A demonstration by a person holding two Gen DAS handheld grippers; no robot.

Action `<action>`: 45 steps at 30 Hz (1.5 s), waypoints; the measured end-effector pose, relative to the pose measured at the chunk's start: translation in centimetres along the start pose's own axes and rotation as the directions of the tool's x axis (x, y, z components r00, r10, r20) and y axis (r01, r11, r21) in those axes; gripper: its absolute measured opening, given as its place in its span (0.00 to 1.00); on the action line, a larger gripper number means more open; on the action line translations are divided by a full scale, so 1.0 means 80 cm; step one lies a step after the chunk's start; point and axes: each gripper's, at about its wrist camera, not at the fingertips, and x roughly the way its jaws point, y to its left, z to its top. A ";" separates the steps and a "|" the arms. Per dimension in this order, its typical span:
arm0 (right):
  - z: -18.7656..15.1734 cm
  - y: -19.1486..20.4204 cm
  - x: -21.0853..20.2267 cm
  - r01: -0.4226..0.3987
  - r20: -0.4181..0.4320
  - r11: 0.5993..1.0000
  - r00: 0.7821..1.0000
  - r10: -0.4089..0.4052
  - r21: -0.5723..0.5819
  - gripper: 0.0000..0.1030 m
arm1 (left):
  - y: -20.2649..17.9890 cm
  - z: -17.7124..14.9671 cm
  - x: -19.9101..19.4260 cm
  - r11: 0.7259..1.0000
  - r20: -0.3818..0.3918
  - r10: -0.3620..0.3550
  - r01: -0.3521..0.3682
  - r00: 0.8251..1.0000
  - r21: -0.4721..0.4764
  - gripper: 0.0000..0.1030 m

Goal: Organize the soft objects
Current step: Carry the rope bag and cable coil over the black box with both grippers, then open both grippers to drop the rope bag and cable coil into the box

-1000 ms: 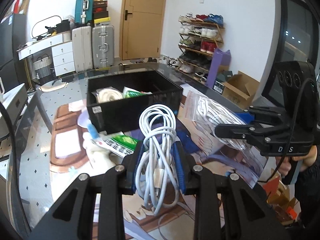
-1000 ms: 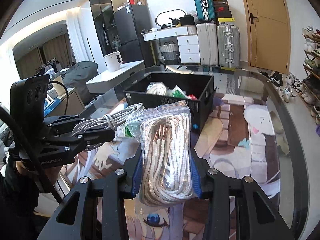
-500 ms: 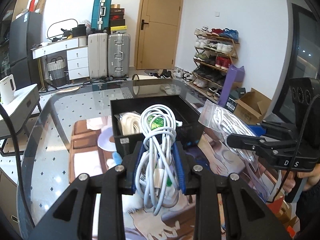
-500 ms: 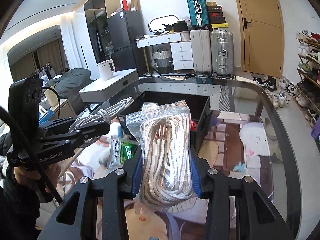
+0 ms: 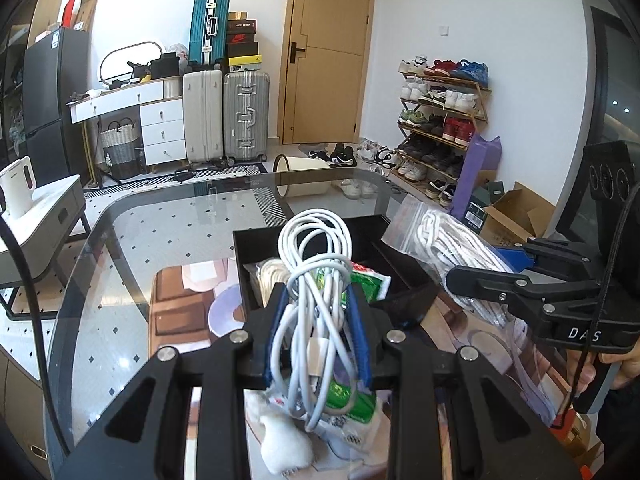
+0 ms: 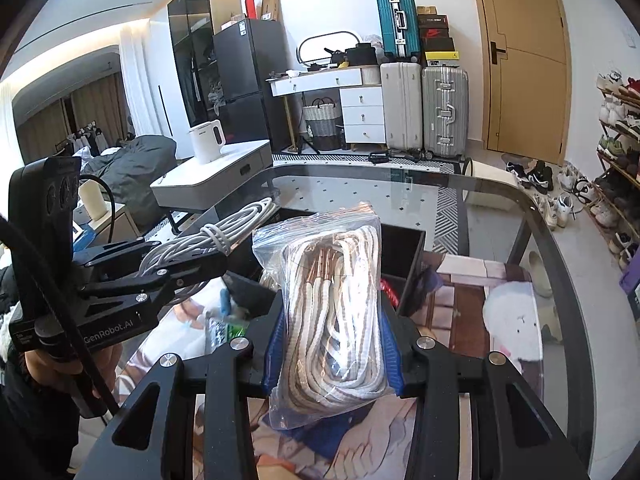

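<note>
1. Left wrist view: the left gripper fills the lower centre of the frame, its blue pads clenched on a white cable bundle. The bundle stands upright between the pads, with its loops rising above them.
2. Left wrist view: behind the bundle, at centre frame, a black bin sits on the glass desk. A pale coil and a green-and-red packet lie inside the bin.
3. Left wrist view: below the gripper, at the bottom centre, loose packets and a white soft item lie on the desk.
4. Left wrist view: at right of frame, the right gripper grasps a clear bag of rope. A hand shows at the right edge.
5. Right wrist view: the right gripper at lower centre is closed on the bag of rope, striped white and brown, held upright between the blue pads.
6. Right wrist view: the black bin lies just behind the bag at centre frame.
7. Right wrist view: at left of frame, the left gripper holds the white cable bundle above the desk.
</note>
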 end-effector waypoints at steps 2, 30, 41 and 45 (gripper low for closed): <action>0.005 -0.002 0.007 0.002 -0.003 1.000 1.000 -0.002 -0.003 0.40 | 0.003 0.003 0.004 1.000 0.003 0.002 -0.002 1.000 -0.002 0.27; 0.051 -0.009 0.110 0.018 -0.169 0.991 0.985 -0.041 -0.135 0.40 | -0.001 0.027 0.084 0.998 -0.097 0.016 -0.010 0.995 0.054 0.27; 0.057 -0.004 0.152 0.004 -0.245 0.980 0.968 -0.053 -0.199 0.40 | -0.005 0.019 0.101 0.998 -0.122 0.011 -0.002 0.993 0.068 0.26; 0.056 -0.006 0.154 -0.003 -0.247 0.977 0.968 -0.050 -0.212 0.40 | -0.004 0.019 0.100 0.998 -0.119 0.005 0.003 0.993 0.067 0.26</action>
